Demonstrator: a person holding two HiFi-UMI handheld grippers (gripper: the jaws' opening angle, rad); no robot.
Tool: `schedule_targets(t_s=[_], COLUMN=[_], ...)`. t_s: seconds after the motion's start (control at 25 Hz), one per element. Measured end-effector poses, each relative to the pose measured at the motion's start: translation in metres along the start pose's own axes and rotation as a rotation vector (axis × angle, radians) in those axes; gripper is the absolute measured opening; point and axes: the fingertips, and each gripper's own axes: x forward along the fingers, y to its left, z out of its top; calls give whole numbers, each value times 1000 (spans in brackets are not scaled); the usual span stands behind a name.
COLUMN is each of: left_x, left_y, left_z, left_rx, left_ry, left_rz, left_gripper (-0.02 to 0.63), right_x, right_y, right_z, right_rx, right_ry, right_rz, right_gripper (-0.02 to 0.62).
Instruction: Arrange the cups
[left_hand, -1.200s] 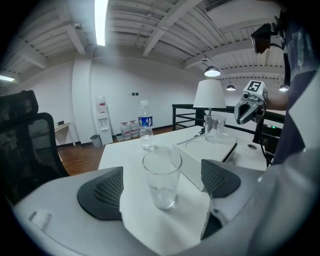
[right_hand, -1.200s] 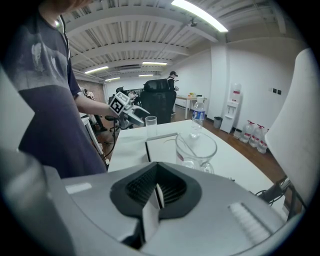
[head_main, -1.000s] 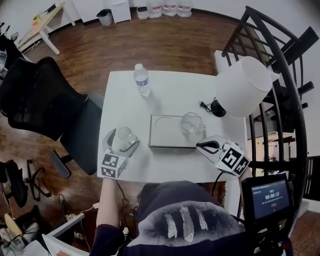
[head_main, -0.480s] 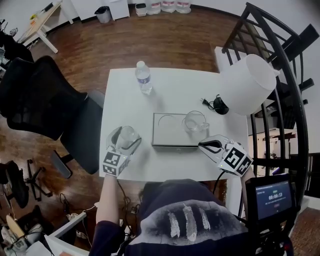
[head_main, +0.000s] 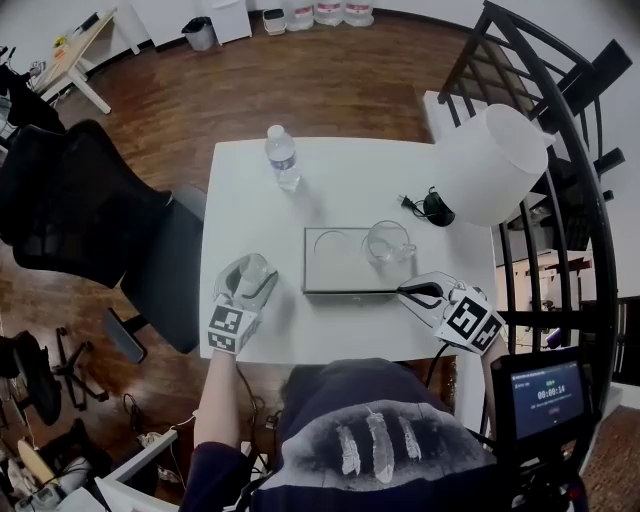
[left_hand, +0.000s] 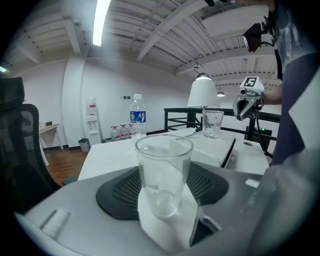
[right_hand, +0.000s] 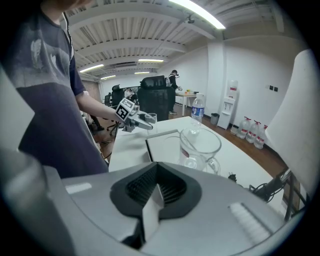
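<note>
Office chair (head_main: 90, 210): black, on the wood floor just off the worktop's (head_main: 340, 190) left edge.
Your left gripper (head_main: 254, 280): over the worktop's near left corner. Its jaws have just been closing, and both pads now sit against the sides of the glass cup.
Glass cup (left_hand: 164, 172): clear, upright and without a handle, pinched between your left jaws, well apart from the tray.
Water bottle (head_main: 283, 158): upright with a blue label, near the far left of the worktop, apart from everything else.
Tray (head_main: 335, 268): flat and grey, at the middle of the worktop. You can see 1 faint ring mark on its left half.
Glass mug (head_main: 386, 243): clear, with a handle, upright on the right half of the tray.
Your right gripper (head_main: 405, 291): just beside the tray's near right corner, pointing toward it. The jaws are pressed together with nothing between them. Whether the tip touches the tray cannot be told.
Lamp (head_main: 490, 165): its white shade hangs over the worktop's right edge, and its black base (head_main: 436, 208) is beside a plug and cord.
</note>
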Motion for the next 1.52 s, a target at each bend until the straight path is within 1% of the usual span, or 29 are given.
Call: schedule_targets(t_s=[0.32, 0.52, 0.64, 0.76, 0.88, 1.04, 1.24, 1.4, 1.52], left_x=[4, 1, -5, -9, -10, -8, -9, -7, 3], left_y=[-2, -7, -8, -8, -11, -18, -32, -45, -55], left_z=[1, 0, 6, 16, 34, 65, 110, 146, 165], left_rx=[-9, -18, -33, -23, 1, 58, 131, 159, 192], left_ry=[4, 13, -3, -20, -35, -69, -116, -151, -150], left_rz=[0, -16, -18, -24, -49, -88, -163, -218, -268], left_gripper=[275, 275, 275, 275, 275, 275, 275, 275, 275], right_x=[-9, -9, -10, -10, -9, -7, -8, -12, -14], right_y=[2, 3, 2, 1, -2, -4, -2, -2, -5], right_z=[-9, -11, -10, -9, -8, -7, -7, -8, -11], right_rx=[21, 21, 19, 16, 9, 2, 5, 15, 25], right_ry=[3, 6, 3, -4, -10, -16, -27, -36, -43], right_rz=[-17, -17, -17, -16, -13, -5, -11, -18, -33], right_gripper=[3, 3, 3, 3, 3, 3, 3, 3, 3])
